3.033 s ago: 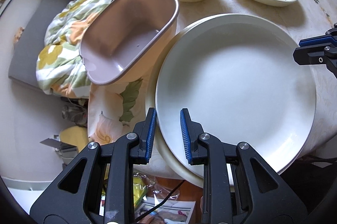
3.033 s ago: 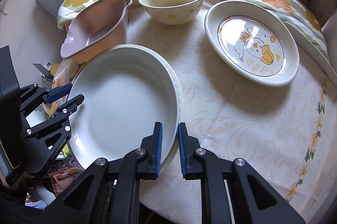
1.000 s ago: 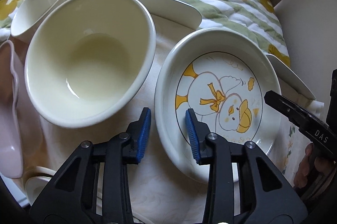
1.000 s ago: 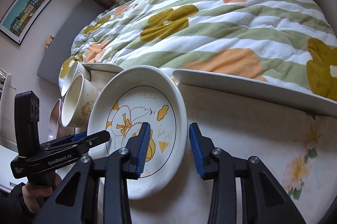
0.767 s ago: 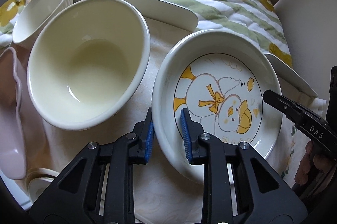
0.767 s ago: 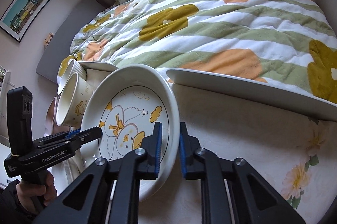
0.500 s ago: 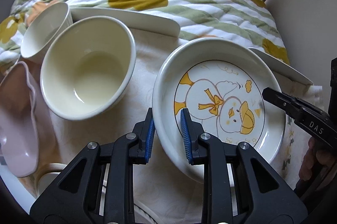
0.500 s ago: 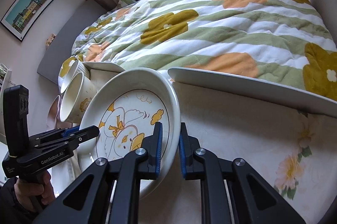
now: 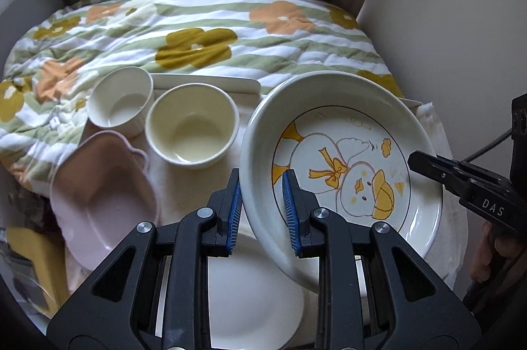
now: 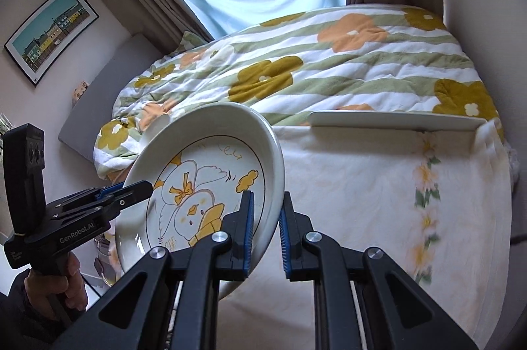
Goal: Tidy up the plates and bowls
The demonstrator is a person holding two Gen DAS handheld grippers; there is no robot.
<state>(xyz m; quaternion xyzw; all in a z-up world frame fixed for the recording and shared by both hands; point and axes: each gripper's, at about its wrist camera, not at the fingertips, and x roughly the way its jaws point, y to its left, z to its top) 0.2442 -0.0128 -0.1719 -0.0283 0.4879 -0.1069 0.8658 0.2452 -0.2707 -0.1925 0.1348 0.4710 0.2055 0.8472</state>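
While duck plate [image 9: 346,152] hangs clamped | bowls [image 9: 192,129] empty

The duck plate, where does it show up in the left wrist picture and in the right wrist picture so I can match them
Left wrist: duck plate fills the centre right, its near rim clamped in the left gripper, the right gripper on its far edge.
Right wrist: duck plate sits lower left, tilted, its rim clamped in the right gripper, the left gripper at its left edge.
Shared landmark: the flowered quilt behind it.
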